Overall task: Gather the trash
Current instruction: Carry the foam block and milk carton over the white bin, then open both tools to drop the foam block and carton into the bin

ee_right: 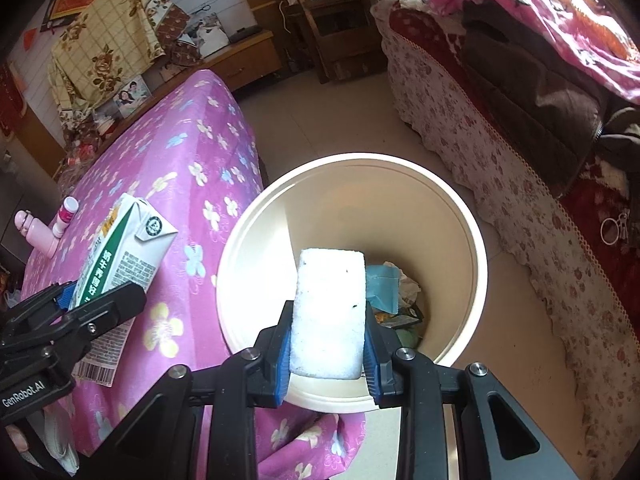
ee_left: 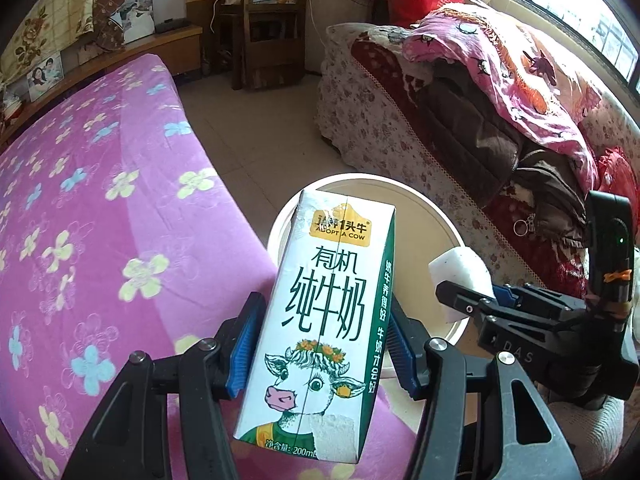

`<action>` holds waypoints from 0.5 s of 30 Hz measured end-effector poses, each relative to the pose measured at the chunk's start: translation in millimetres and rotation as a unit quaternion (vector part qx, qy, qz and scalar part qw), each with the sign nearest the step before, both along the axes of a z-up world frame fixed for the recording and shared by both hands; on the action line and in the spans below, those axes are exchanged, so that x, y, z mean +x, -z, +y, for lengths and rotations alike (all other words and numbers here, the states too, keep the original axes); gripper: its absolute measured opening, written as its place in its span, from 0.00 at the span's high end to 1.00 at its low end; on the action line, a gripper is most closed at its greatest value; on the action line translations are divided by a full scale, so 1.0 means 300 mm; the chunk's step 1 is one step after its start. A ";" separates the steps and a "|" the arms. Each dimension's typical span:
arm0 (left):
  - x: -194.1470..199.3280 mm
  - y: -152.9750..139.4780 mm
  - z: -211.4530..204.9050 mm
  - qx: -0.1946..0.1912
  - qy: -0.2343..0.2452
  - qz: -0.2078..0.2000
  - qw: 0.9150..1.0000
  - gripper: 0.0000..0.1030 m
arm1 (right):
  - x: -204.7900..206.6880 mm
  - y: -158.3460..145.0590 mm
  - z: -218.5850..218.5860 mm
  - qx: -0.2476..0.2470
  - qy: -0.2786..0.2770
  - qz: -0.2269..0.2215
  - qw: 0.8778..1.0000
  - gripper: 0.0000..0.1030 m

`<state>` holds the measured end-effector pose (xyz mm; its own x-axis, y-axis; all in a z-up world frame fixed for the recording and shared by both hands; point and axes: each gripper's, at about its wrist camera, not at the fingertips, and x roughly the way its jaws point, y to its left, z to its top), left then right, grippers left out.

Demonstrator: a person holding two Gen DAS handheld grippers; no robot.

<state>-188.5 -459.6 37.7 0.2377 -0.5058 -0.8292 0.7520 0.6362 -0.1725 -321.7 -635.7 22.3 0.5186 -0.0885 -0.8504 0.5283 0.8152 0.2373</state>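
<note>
My left gripper (ee_left: 320, 344) is shut on a white and green milk carton (ee_left: 320, 320) with a cartoon cow, held upright over the edge of the pink table. The carton also shows in the right wrist view (ee_right: 120, 256), in the left gripper (ee_right: 86, 300). My right gripper (ee_right: 326, 344) is shut on a white foam block (ee_right: 330, 312) and holds it over the near rim of a cream trash bin (ee_right: 476, 264). The bin holds a teal packet (ee_right: 384, 286) and other wrappers. In the left wrist view the right gripper (ee_left: 460, 292) holds the foam block (ee_left: 460, 272) over the bin (ee_left: 444, 208).
A table with a pink flowered cloth (ee_right: 192, 184) stands left of the bin, with a pink bottle (ee_right: 36, 236) and a small white bottle (ee_right: 66, 214) on it. A sofa piled with blankets and clothes (ee_right: 540, 80) stands on the right. The tiled floor (ee_right: 320, 112) lies between them.
</note>
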 end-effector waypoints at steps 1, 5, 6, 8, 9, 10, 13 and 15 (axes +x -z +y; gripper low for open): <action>0.000 0.005 -0.009 -0.001 0.002 0.003 1.000 0.42 | 0.000 0.007 -0.005 0.000 0.001 0.003 1.000 0.69; 0.004 0.028 -0.036 -0.004 0.007 0.016 1.000 0.42 | -0.002 0.033 -0.030 0.009 0.012 0.009 1.000 0.69; 0.004 0.030 -0.039 -0.009 0.009 0.019 1.000 0.42 | -0.006 0.039 -0.039 0.013 0.017 0.009 1.000 0.68; 0.004 0.029 -0.042 -0.015 0.012 0.019 1.000 0.41 | -0.011 0.051 -0.058 0.026 0.027 0.008 0.999 0.57; 0.004 0.028 -0.045 -0.016 0.013 0.019 1.000 0.39 | -0.012 0.055 -0.065 0.031 0.031 0.007 0.999 0.35; 0.003 0.028 -0.047 -0.018 0.015 0.021 1.000 0.37 | -0.015 0.056 -0.070 0.034 0.035 0.005 0.999 0.29; 0.003 0.030 -0.047 -0.021 0.016 0.023 0.999 0.35 | -0.021 0.052 -0.068 0.031 0.037 0.001 0.999 0.29; 0.006 0.033 -0.042 -0.020 0.015 0.024 0.999 0.35 | -0.024 0.051 -0.067 0.032 0.038 0.000 0.999 0.29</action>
<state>-186.7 -472.2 27.9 0.1832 -0.5456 -0.8178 0.7610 0.6053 -0.2334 -328.9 -656.0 7.1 0.5130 -0.0733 -0.8552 0.5873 0.7566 0.2875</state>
